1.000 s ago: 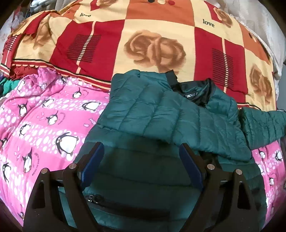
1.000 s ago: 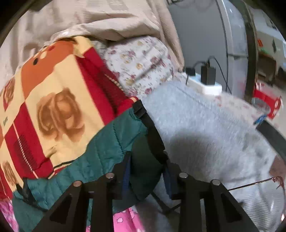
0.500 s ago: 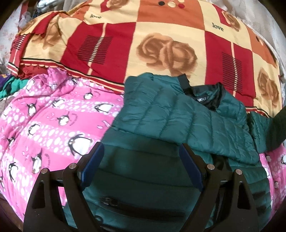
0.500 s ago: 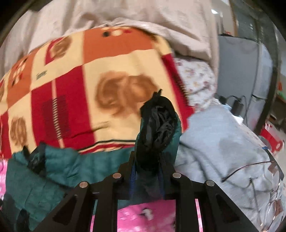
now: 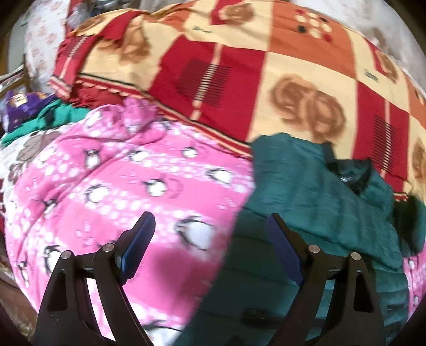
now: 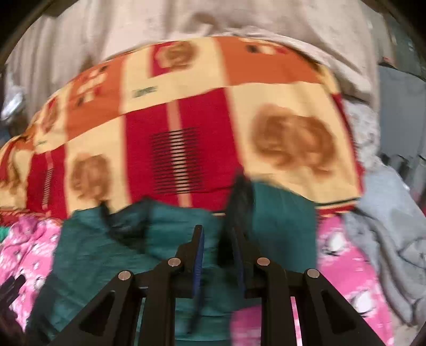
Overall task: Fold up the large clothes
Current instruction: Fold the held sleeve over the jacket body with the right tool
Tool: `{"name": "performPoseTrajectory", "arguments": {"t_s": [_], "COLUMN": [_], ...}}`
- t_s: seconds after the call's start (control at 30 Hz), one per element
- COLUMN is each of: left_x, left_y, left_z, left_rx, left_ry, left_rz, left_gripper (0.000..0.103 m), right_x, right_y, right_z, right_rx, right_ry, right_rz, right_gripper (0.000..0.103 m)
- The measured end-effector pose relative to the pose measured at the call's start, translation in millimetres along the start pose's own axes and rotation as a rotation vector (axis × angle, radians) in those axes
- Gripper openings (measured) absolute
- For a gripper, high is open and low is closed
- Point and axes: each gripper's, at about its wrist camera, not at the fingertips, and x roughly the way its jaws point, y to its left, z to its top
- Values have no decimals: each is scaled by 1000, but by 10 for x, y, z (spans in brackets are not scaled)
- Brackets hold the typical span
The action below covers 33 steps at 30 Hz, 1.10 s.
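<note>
A dark green quilted jacket (image 5: 314, 210) lies on the pink penguin blanket (image 5: 127, 186), one sleeve folded across its chest, black collar lining showing. My left gripper (image 5: 210, 231) is open and empty, hovering over the jacket's left edge where it meets the pink blanket. In the right wrist view the jacket (image 6: 111, 239) spreads below, and my right gripper (image 6: 218, 237) is shut on the jacket's other sleeve (image 6: 279, 213) at its black cuff (image 6: 239, 197), holding it up over the body. Both views are motion-blurred.
A red, orange and cream rose-patterned blanket (image 5: 266, 79) covers the bed behind the jacket. A grey cloth (image 6: 386, 226) lies at the right. Green and purple items (image 5: 40, 111) sit at the far left. A beige cover (image 6: 186, 24) lies at the back.
My right gripper has carried the sleeve leftward, from the grey cloth side to over the jacket body. My left gripper has shifted left toward the jacket's edge, staying open.
</note>
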Motion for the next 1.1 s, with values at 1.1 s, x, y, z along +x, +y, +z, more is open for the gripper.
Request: {"name": "performPoseTrajectory", "arguments": {"t_s": [1.1], "left_x": [123], "left_y": [-304], "left_z": [-14], "left_rx": [74], "left_ry": [43], "left_rz": [-30], "left_gripper": [86], "right_x": [1282], "right_y": [-356], "right_z": [-879], "right_rx": [-422], "right_ry": [209], "right_rz": [-207], "right_gripper": [53]}}
